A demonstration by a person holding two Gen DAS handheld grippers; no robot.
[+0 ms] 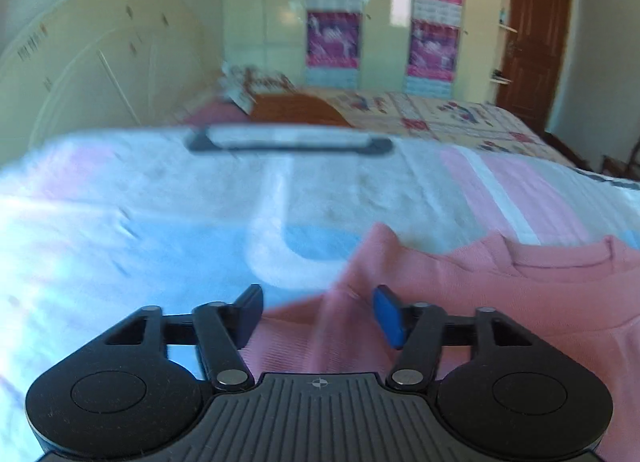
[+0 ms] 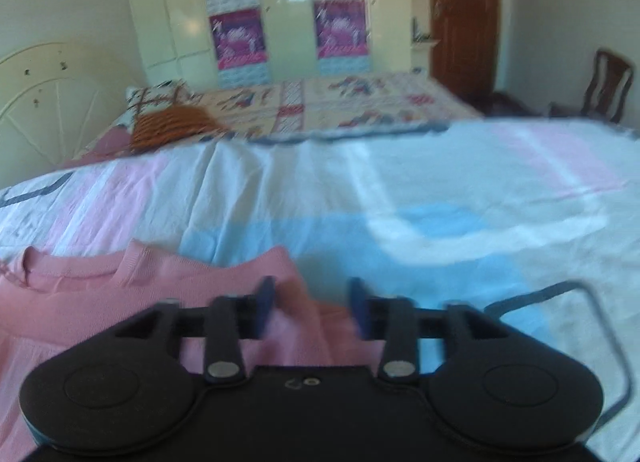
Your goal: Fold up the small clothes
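Two grippers over one pink top (image 1: 500,302), which lies flat on a pastel sheet (image 1: 160,202) (white, pink and blue blocks). Left gripper (image 1: 318,312): jaws apart, a raised fold of the top's edge between the pads, not pinched. Right gripper (image 2: 312,308): jaws apart, the top's other corner between them, loose. Neckline faces away from both cameras. Behind: patterned quilt (image 2: 360,102), cream wardrobe (image 2: 280,14), brown door (image 2: 464,14).

pink knit top (image 1: 500,302), ribbed neckline facing up, lying flat on the pastel-striped sheet (image 1: 160,222), shoulder corners slightly bunched.
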